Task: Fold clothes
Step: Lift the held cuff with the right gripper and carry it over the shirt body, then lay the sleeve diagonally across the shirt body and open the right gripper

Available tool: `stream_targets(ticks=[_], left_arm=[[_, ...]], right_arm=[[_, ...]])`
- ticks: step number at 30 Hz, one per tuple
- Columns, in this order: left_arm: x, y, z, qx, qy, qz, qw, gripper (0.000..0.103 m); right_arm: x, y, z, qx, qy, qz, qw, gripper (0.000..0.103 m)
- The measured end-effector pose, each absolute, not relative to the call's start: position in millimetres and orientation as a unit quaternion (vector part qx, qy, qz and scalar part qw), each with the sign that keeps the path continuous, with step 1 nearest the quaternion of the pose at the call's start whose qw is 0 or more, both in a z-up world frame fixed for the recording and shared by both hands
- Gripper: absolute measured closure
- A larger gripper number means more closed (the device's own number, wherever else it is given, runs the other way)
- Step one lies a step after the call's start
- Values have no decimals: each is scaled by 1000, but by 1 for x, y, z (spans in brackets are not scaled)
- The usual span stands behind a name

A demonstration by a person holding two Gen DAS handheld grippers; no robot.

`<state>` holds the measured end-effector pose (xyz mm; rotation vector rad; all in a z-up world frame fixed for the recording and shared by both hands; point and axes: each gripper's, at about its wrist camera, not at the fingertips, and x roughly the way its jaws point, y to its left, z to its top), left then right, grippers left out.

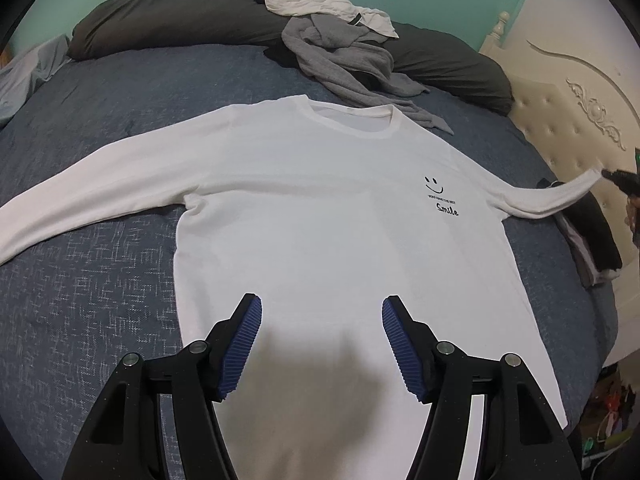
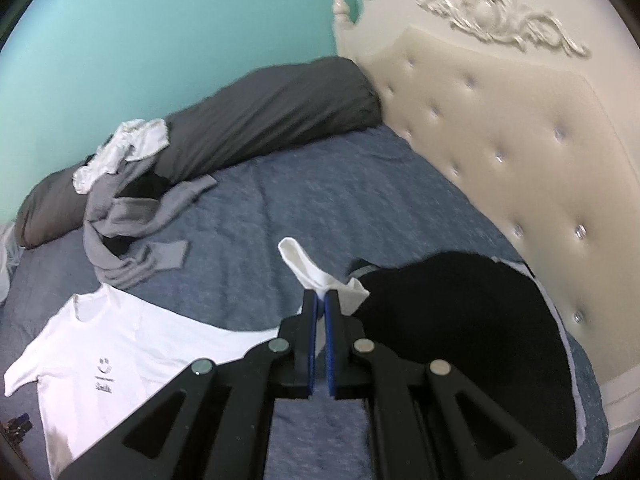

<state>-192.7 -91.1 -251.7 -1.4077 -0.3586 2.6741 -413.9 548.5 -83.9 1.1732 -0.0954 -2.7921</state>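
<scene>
White shirt (image 1: 320, 208): left cuff cut off by frame edge in left wrist view; small print above "Smile" too small to be read. Hem hidden behind left gripper (image 1: 322, 312). Folded dark pile (image 2: 472, 340) partly covered by right gripper (image 2: 320, 300). Right wrist view blurred.

Shirt laid flat on the bed

The shirt (image 1: 320, 216) lies mid-bed (image 1: 120, 280), collar toward the long pillow (image 1: 180, 20) behind; a heap of clothes (image 1: 344, 52) lies between them, a folded stack (image 1: 592, 240) at its right, by the headboard (image 1: 560, 128).
</scene>
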Motion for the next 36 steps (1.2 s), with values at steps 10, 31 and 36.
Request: stream_targets(ticks=[10, 31, 36], left_arm=[[-179, -98, -242, -457, -124, 879, 56, 36], [-135, -111, -193, -442, -120, 885, 84, 35], [-119, -119, -179, -433, -117, 890, 85, 35]], right_arm=[[-406, 482, -19, 350, -29, -930, 109, 100], [-297, 231, 62, 307, 53, -903, 296, 100], [-262, 171, 39, 325, 84, -879, 339, 100]])
